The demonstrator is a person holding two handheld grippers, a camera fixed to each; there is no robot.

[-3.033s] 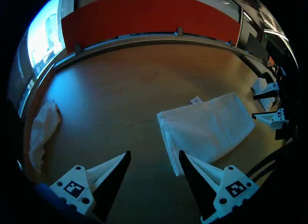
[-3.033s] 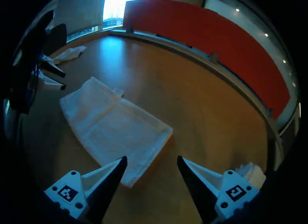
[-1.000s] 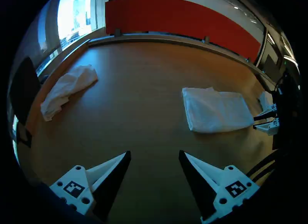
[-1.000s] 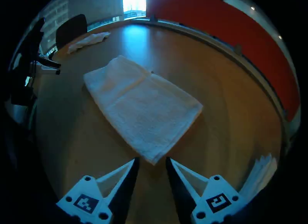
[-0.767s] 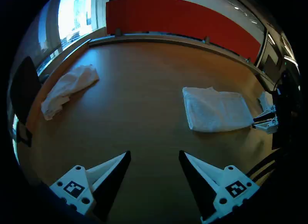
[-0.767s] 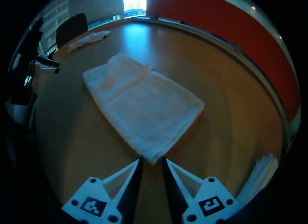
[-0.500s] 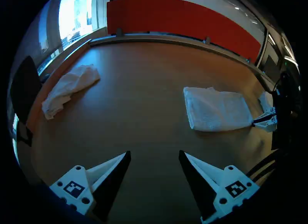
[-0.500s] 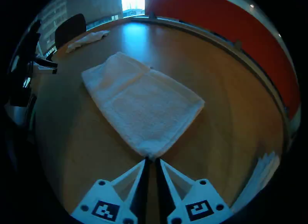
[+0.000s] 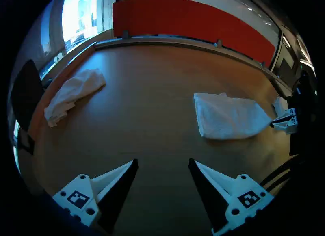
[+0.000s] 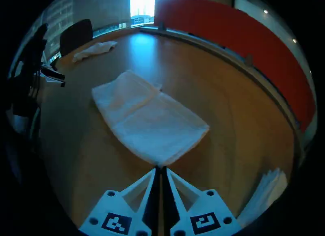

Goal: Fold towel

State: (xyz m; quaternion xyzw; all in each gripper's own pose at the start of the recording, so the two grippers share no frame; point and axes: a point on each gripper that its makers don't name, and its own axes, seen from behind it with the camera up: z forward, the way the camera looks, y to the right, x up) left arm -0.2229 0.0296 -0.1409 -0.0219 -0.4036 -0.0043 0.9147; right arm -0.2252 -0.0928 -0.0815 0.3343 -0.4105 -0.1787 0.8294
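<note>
A white towel [image 9: 227,116], folded into a rectangle, lies on the wooden table [image 9: 146,98] to the right of centre. In the right gripper view the towel [image 10: 146,122] stretches away from my right gripper [image 10: 161,169], whose fingers are shut on its near corner. That corner is pulled up off the table into a point. The left gripper view shows the right gripper [image 9: 280,122] at the towel's far right end. My left gripper [image 9: 162,167] stands open above bare table, well short of the towel, with nothing between its fingers. It appears far left as the left gripper [image 10: 53,77].
A crumpled white cloth [image 9: 73,94] lies near the table's left edge, also visible as the cloth [image 10: 95,49]. A stack of white towels [image 10: 264,191] sits at the right edge. A red partition [image 9: 191,20] lines the far side. A dark chair [image 10: 75,35] stands beyond the table.
My right gripper's fingers closed onto the towel's near corner and drew it up and back, stretching the corner to a point. The left gripper stayed put and open.
</note>
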